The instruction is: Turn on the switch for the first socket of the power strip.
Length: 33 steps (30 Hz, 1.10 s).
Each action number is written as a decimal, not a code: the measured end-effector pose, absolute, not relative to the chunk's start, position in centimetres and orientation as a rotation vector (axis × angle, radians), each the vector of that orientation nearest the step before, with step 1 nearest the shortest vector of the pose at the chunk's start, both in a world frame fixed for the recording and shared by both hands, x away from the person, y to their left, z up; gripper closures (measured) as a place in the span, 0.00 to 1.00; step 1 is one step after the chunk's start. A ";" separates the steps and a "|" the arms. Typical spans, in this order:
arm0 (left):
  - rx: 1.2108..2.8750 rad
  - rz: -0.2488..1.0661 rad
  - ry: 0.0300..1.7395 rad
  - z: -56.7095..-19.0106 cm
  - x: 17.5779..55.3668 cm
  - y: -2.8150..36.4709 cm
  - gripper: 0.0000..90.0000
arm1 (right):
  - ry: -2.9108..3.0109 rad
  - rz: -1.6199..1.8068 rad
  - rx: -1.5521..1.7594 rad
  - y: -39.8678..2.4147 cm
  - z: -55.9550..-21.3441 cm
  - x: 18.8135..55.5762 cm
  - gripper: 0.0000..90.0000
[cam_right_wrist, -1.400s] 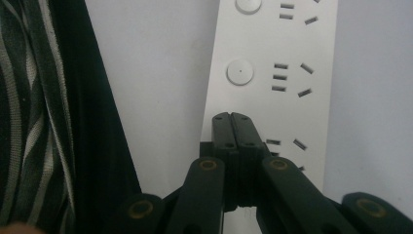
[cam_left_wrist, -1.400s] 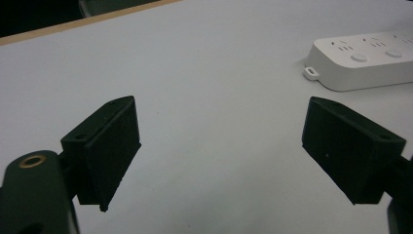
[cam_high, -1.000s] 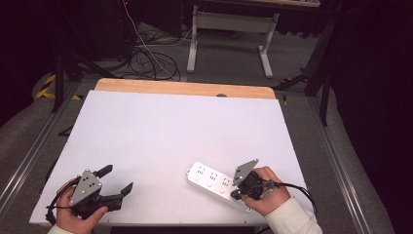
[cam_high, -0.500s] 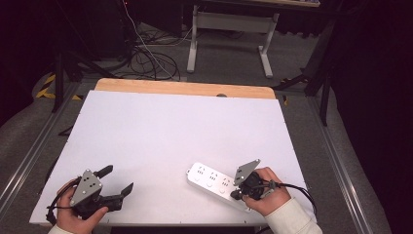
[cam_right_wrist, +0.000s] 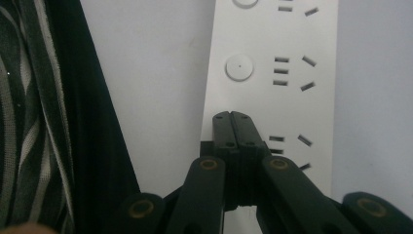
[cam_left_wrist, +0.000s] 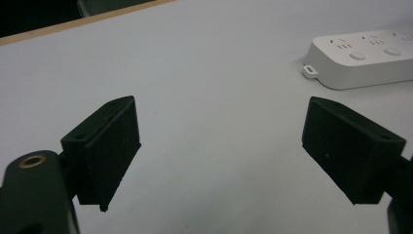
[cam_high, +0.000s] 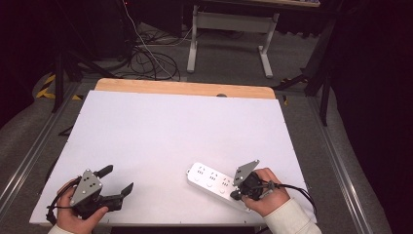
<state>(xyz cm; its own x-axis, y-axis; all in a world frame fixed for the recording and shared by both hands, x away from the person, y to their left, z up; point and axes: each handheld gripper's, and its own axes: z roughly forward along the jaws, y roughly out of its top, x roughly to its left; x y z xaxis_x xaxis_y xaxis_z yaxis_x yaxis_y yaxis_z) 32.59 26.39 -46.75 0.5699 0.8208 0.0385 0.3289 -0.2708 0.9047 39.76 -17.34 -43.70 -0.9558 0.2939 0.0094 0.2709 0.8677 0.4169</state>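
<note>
Power strip (cam_high: 212, 181) on table (cam_high: 170, 126), front-right

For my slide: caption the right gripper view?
Right gripper, jaws shut, poised over a white power strip on the table.

Black two-jaw left gripper (cam_high: 118, 181) w/ grey three-cornered plate (cam_high: 86, 186), black cable. Right gripper (cam_high: 237, 194): same plate, black cable, brass-coloured pivot screws (cam_right_wrist: 209, 164). Right sleeve (cam_high: 288, 219) light; dark striped fabric (cam_right_wrist: 29, 107) nearby.

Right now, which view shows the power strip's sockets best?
The right gripper view: the power strip lies close below the shut right gripper, slots and buttons sharp. The high view shows its whole body; the left gripper view shows one end.
</note>
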 end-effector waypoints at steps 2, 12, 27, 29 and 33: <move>1.848 0.645 0.935 -46.7 32.6 26.4 0.16 | 2.986 0.657 0.452 -17.4 -43.7 39.8 1.00; 1.851 0.651 0.934 -46.7 32.6 26.5 0.16 | 2.950 0.689 0.446 -17.5 -43.5 39.3 1.00; 1.848 0.649 0.937 -46.7 32.7 26.5 0.16 | 2.813 0.903 0.424 -18.6 -39.7 38.8 1.00; 1.848 0.648 0.937 -46.7 32.7 26.5 0.16 | 2.808 0.910 0.422 -18.7 -39.5 38.8 1.00; 1.844 0.647 0.940 -46.7 32.7 26.5 0.16 | 2.777 0.952 0.425 -19.0 -39.1 38.9 1.00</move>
